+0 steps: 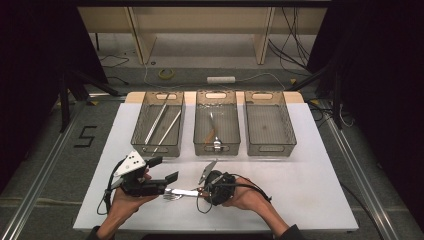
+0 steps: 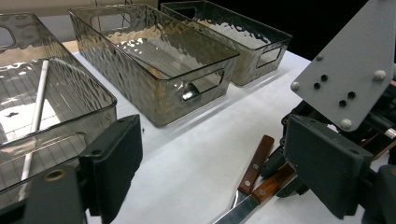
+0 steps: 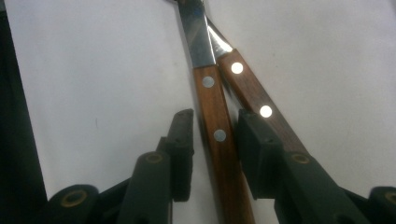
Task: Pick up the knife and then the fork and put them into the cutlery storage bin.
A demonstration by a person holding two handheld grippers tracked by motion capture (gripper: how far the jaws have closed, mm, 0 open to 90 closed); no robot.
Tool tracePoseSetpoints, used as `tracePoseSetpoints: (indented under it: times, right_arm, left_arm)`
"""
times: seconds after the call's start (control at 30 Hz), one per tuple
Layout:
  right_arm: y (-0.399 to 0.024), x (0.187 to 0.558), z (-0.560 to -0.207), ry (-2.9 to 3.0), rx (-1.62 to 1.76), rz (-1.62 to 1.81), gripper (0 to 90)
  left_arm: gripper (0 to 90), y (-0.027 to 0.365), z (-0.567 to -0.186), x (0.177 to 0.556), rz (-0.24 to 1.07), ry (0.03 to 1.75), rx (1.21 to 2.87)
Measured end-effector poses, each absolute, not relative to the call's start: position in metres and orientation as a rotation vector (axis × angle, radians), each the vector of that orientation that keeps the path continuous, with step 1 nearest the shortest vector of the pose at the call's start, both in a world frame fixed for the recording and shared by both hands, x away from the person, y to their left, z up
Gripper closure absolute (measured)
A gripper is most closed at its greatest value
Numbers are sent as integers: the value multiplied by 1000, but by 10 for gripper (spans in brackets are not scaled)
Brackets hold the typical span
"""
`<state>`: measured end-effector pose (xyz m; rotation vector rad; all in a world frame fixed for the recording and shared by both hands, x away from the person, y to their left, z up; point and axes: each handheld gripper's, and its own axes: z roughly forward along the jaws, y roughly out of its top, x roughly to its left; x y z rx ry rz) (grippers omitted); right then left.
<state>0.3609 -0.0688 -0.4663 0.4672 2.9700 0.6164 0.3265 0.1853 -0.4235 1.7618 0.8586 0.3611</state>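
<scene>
White worktop (image 1: 300, 165), wide and mostly bare in front of the bins, with open room to the right of the hands and along the near edge. Dark floor on both sides, metal rails beside the worktop edges.

Three clear bins in a row along the far edge, well apart from the hands. Left bin (image 1: 158, 125) holding long thin metal rods that lie slantwise. Middle bin (image 1: 216, 125) holding a piece of cutlery with an orange-brown handle. Right bin (image 1: 269, 125) with a bare floor.

Near the front edge, two hands facing each other, the grippers pointed inward. Left gripper (image 1: 165, 170) held low over the worktop, jaws standing wide apart with nothing between them, just left of the cutlery. Right gripper (image 3: 215, 140) lying low, jaws narrowed around the cutlery handles; in the right gripper view one wooden handle (image 3: 219, 149) between the jaws, a gap on its left side, the other handle (image 3: 254, 95) passing under the right-hand jaw. No firm press on the handle visible.

Two pieces of cutlery (image 1: 181, 192) flat on the worktop between the grippers, side by side and touching, steel blades pointing toward the left gripper, riveted wooden handles toward the right one. Fork tines showing at the left end in the high view.
</scene>
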Motion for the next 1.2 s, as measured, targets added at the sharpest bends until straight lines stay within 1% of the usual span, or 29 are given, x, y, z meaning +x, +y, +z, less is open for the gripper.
tracePoseSetpoints:
  times: [0.1,0.4,0.73,1.2]
  right_arm:
    - [-68,359,-466,2976,467,599,710]
    - [-65,357,-465,2989,446,564,758]
    - [-63,356,-463,2988,429,529,768]
    - [-69,359,-458,2993,456,596,769]
  left_arm:
    - [191,185,-424,326,362,857,1765]
    - [190,186,-424,326,363,860,1762]
    - [191,186,-424,327,346,864,1753]
    - [191,188,-423,327,361,871,1744]
